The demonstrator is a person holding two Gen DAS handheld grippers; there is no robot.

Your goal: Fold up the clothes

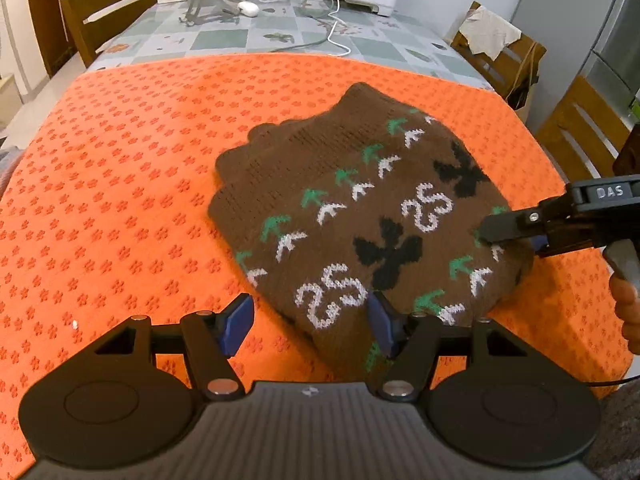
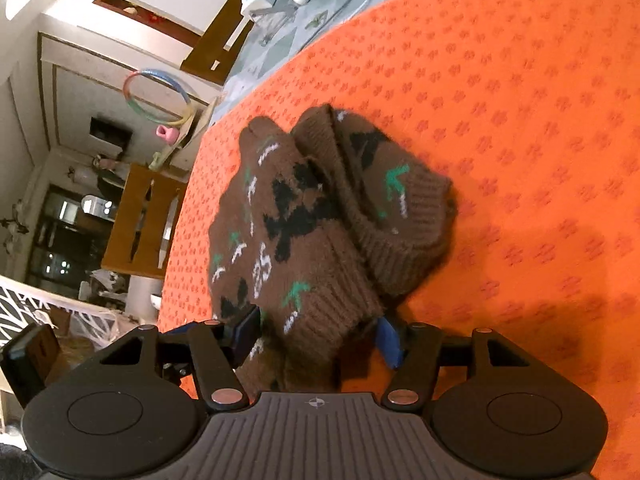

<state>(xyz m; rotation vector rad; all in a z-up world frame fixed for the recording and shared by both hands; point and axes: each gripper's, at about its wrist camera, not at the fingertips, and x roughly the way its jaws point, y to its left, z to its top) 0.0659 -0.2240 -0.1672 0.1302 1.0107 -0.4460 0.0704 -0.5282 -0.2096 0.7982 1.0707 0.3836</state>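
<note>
On the desk's orange cloth (image 1: 120,160) lies the folded brown sweater (image 1: 360,200). Left tongs (image 1: 308,324) and right tongs (image 2: 316,332) gape, gripping nothing; brushing the sweater could undo its fold.

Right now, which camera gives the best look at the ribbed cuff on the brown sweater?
The right wrist view: the ribbed cuff sits close and unobstructed atop the folded brown sweater. The left wrist view shows the sweater's patterned top, but no ribbing is clear there.

Dining table (image 1: 224,36) under a checked cloth, orange patterned mat (image 1: 120,184) spread across its near end, folded brown sweater (image 1: 360,208) lying on the mat, white cable (image 1: 334,20) beyond
</note>
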